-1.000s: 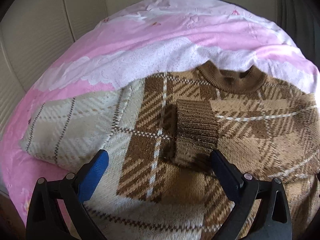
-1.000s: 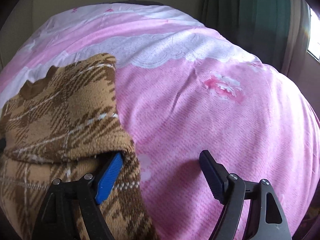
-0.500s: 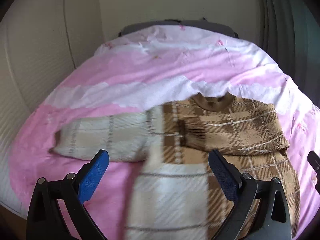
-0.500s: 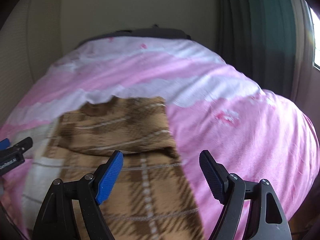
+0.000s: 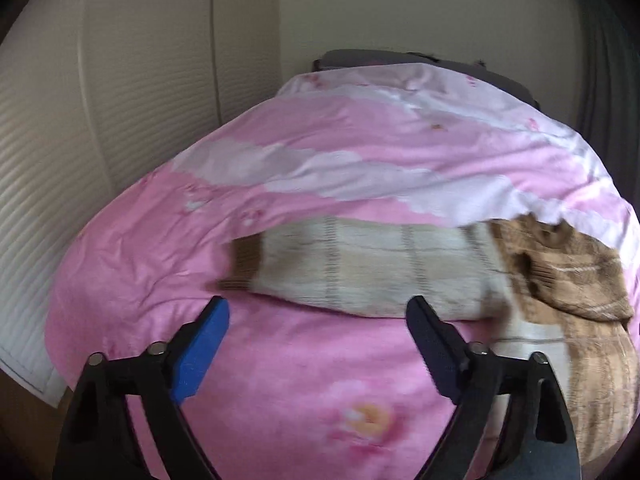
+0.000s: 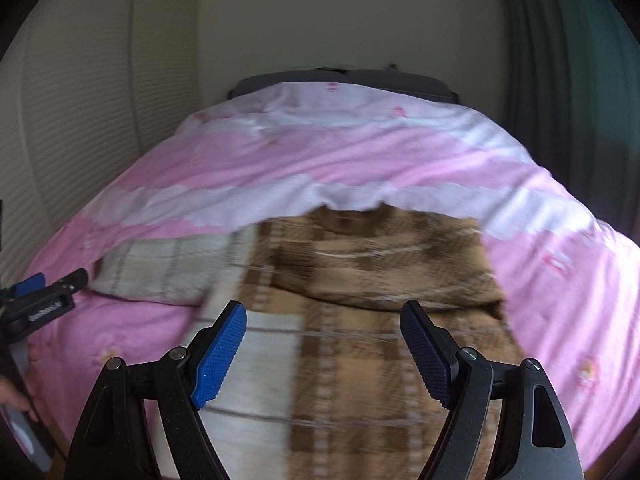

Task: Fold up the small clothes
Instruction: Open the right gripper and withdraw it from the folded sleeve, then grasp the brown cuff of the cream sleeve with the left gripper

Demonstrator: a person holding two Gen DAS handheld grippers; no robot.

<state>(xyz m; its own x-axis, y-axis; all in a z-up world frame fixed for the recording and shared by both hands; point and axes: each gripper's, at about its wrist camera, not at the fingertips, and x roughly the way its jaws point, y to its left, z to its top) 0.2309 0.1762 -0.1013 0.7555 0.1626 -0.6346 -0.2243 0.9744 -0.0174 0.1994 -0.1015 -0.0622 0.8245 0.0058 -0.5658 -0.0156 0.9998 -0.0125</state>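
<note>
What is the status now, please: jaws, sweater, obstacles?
Left gripper closing, nothing between jaws; right gripper open, empty. Sweater flat on the bedspread, one sleeve folded in, pale sleeve still out. Nothing in the way.

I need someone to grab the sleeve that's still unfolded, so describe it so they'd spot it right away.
On the pink quilted bed cover lies a brown plaid knit sweater. Its pale cream checked sleeve sticks straight out sideways from the body, flat on the pink. Unlike the darker brown sleeve folded across the chest, it is light-coloured.
</note>
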